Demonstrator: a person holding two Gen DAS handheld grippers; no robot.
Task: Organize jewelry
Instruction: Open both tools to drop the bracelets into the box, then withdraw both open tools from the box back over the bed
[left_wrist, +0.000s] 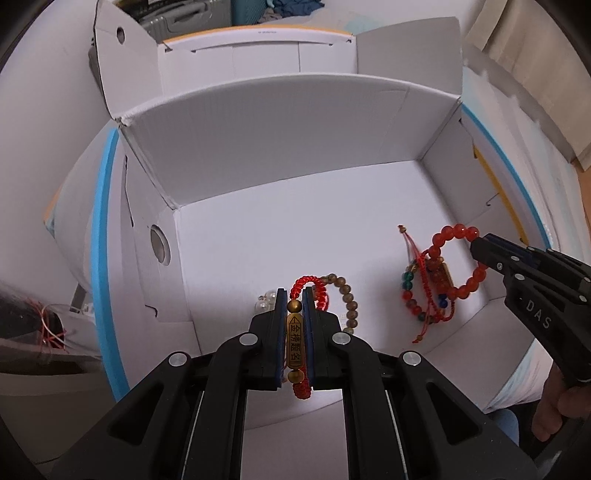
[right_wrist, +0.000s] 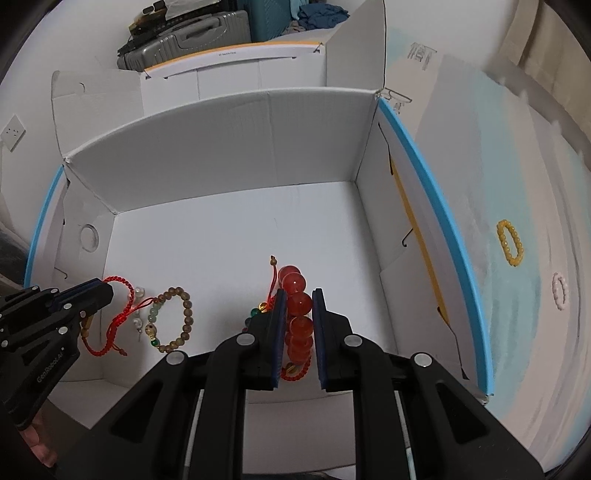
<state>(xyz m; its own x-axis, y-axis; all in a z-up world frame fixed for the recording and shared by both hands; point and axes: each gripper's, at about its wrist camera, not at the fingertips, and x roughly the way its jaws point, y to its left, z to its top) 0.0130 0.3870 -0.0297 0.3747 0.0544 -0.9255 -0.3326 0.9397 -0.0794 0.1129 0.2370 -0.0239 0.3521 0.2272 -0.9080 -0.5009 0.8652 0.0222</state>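
Two hand-held grippers reach into an open white cardboard box (right_wrist: 221, 155). The left hand-held gripper (left_wrist: 294, 299) has its fingers closed tight on a red cord bracelet (left_wrist: 295, 332), pinching its gold engraved bar between the pads. Just beyond and right of those fingertips, a brown bead bracelet (left_wrist: 349, 299) lies on the box floor, with pearl beads (left_wrist: 264, 301) just to their left. The right hand-held gripper (right_wrist: 300, 295) has its fingers drawn in on a red bead bracelet (right_wrist: 299, 306), the large beads lined up between the pads. Under and to the left of its tips lies a tangle of red cord and coloured beads (left_wrist: 424, 295). Well off to its right, outside the box, a yellow bead bracelet (right_wrist: 510, 242) and a pink bracelet (right_wrist: 559, 291) lie on a pale blue surface (right_wrist: 480, 147).
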